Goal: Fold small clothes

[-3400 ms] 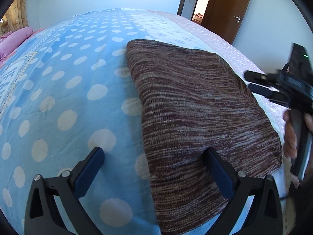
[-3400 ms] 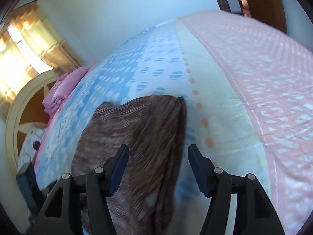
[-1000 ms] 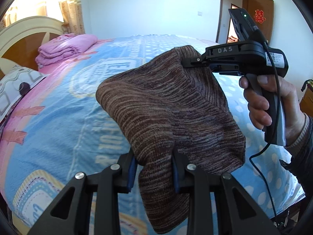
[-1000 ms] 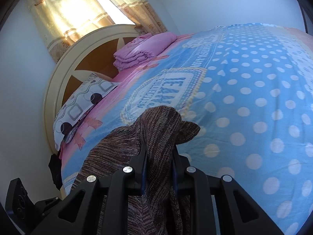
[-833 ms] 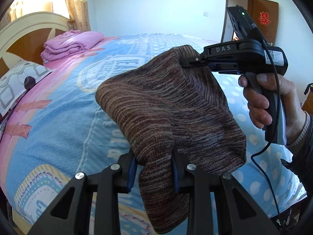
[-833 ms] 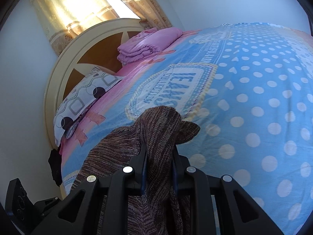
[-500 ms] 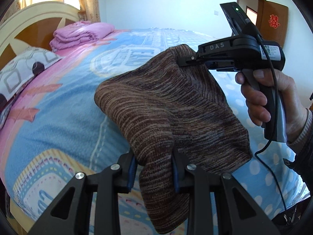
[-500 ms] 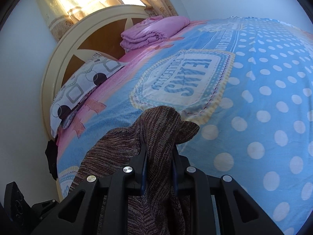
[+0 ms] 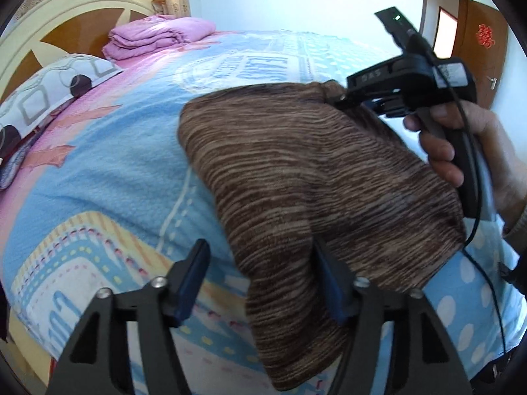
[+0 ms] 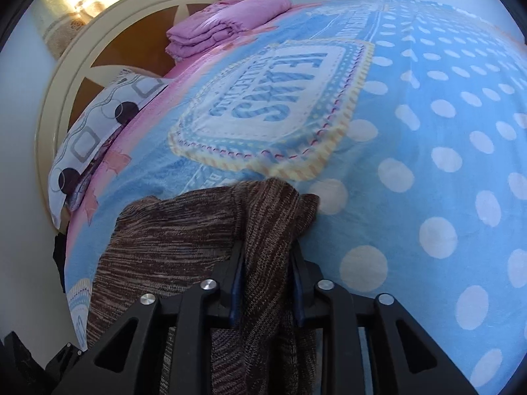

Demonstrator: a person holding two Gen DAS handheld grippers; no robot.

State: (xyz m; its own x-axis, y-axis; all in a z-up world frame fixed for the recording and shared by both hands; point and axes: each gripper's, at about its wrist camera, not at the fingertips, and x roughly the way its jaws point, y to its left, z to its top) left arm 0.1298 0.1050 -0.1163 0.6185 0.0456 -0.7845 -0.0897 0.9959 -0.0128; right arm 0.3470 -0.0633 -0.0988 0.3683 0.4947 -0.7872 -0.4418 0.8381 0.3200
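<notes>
Bed: blue dotted blanket (image 10: 428, 138) spread under your grippers, pink folded bedding (image 9: 158, 34) by the headboard (image 10: 108, 33).
Garment: brown knit (image 9: 306, 177) draped over the blanket, one corner raised.
Left gripper (image 9: 260, 276): your fingers stand spread; the knit's near edge lies against the right one.
Right gripper (image 10: 265, 273): you pinch a bunched corner of the knit, fingers pressed tight on it.
</notes>
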